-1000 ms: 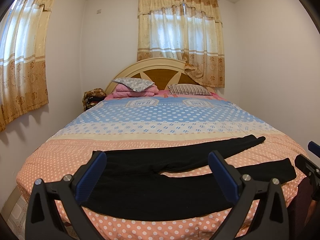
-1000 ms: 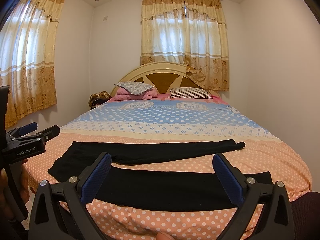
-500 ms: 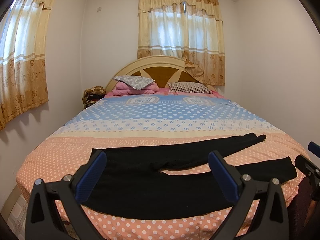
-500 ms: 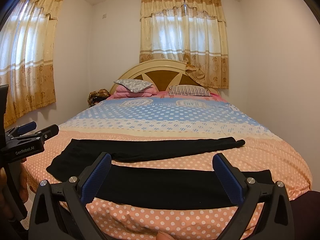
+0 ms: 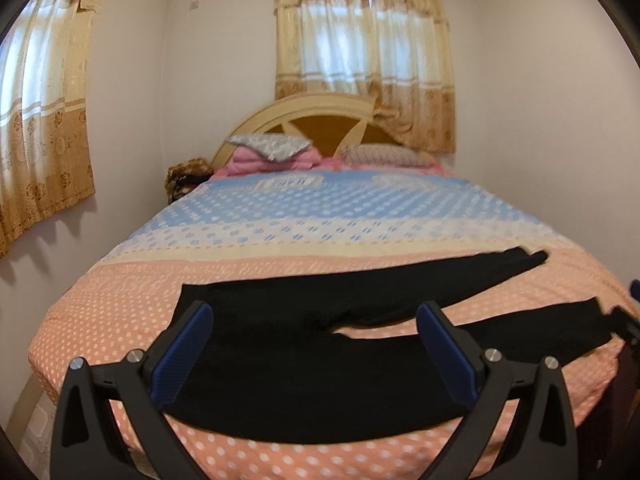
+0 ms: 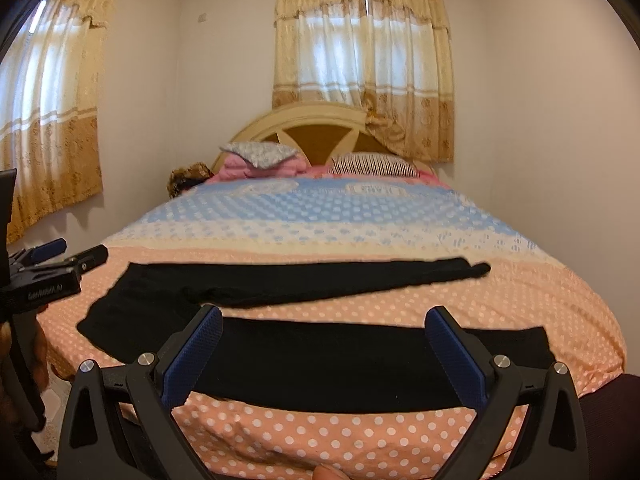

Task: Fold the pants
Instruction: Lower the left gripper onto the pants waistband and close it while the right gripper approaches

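A small bedroom with cream curtains [image 6: 362,64] holds a bed [image 6: 320,432] whose dotted cover runs from blue at the arched headboard [image 6: 320,128] to peach at the foot. The black pants [image 5: 320,380] lie spread flat across the peach band near the foot edge, waist toward the left, the two legs splayed apart and running to the right.

Nothing is folded yet; the step in hand looks like the approach for a first grasp. To do it well, each claw should probably pinch only the pants' cloth, not the cover beneath, one at the waist and one at a hem, so one leg can be laid squarely over the other.

The left claw [image 5: 318,354] is released, its blue pads wide apart, held low and level over the waist end without touching. The right claw [image 6: 326,356] is likewise released, hovering over the near leg, pointing toward the headboard.
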Demonstrator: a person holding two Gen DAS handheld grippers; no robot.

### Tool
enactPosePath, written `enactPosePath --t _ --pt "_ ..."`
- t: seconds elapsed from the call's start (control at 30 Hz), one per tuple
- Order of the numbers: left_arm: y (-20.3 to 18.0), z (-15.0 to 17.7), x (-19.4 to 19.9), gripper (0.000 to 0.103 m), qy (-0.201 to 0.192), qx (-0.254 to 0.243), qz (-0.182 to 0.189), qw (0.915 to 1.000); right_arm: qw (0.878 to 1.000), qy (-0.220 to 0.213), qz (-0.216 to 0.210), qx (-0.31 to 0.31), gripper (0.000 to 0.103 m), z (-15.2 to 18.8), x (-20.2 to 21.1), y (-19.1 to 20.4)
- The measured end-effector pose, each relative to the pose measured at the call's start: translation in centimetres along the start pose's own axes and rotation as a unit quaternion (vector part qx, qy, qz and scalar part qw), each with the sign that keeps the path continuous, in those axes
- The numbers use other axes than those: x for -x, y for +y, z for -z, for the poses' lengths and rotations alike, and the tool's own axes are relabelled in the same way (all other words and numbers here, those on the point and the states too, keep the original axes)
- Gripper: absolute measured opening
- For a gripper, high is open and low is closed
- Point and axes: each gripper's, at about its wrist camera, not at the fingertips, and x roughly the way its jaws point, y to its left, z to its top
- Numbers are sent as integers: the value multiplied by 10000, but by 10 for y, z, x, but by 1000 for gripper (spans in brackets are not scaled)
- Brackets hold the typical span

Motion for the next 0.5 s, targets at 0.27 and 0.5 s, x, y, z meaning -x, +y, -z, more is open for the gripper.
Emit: enactPosePath --t 0.27,0.5 --pt "89 -7 -102 103 625 -32 -697 9956 9975 673 60 -221 102 21 -74 -28" --pt "174 -6 -198 94 1433 81 -794 9865 9945 1041 57 -136 102 27 -114 -31"
